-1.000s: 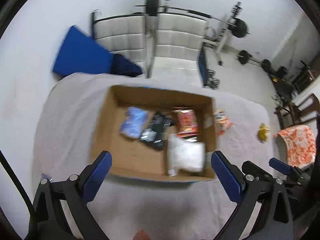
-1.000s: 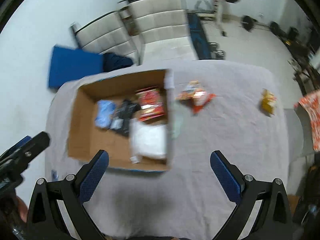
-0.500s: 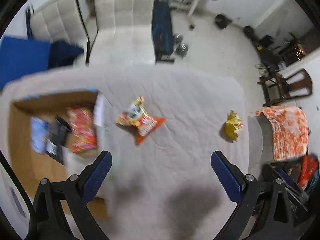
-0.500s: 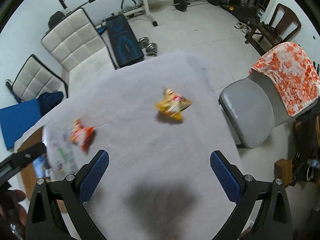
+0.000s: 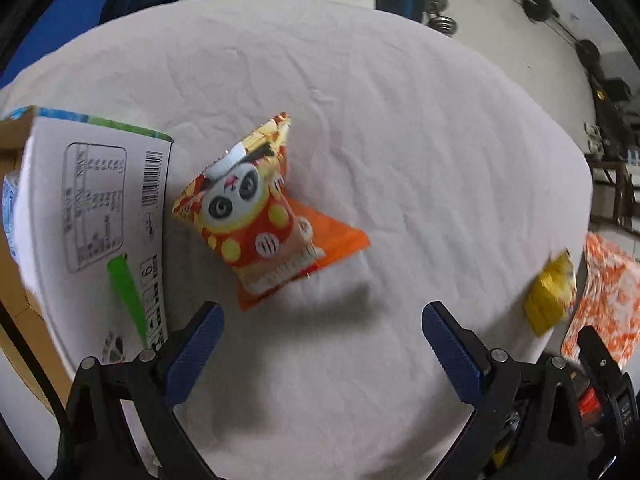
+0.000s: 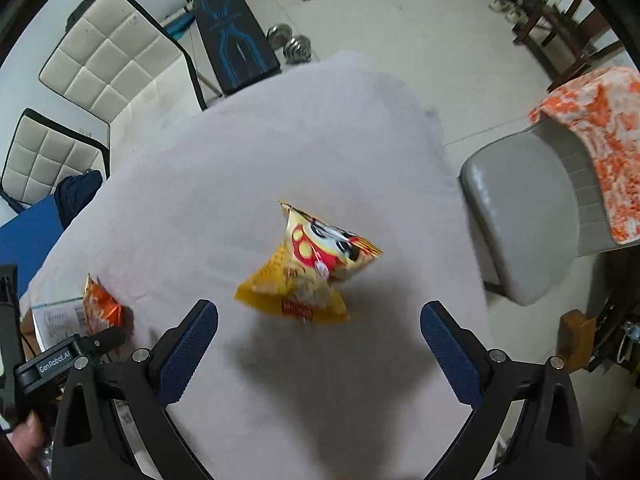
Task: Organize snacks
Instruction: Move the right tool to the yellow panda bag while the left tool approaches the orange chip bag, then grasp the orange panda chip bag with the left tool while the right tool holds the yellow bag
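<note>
An orange-red panda snack bag [image 5: 256,216] lies on the white-clothed table [image 5: 400,120], just right of the cardboard box's printed white flap [image 5: 100,208]. My left gripper [image 5: 320,328] hovers open just short of that bag, nothing between its fingers. A yellow snack bag [image 6: 312,268] lies mid-table in the right wrist view, and my right gripper [image 6: 318,330] stands open right before it. The yellow bag [image 5: 550,296] also shows near the table's right edge in the left wrist view, and the orange bag [image 6: 100,304] at far left in the right wrist view.
A grey chair [image 6: 524,216] with an orange patterned cloth [image 6: 600,128] stands off the table's right side. White padded chairs [image 6: 108,52], a blue mat [image 6: 24,236] and weights [image 6: 296,44] sit beyond the far edge. The left gripper's body [image 6: 60,356] is at the lower left.
Both grippers have swung right, away from the box, and come lower. The orange bag now fills the left view and the yellow bag the right view. Both stay open.
</note>
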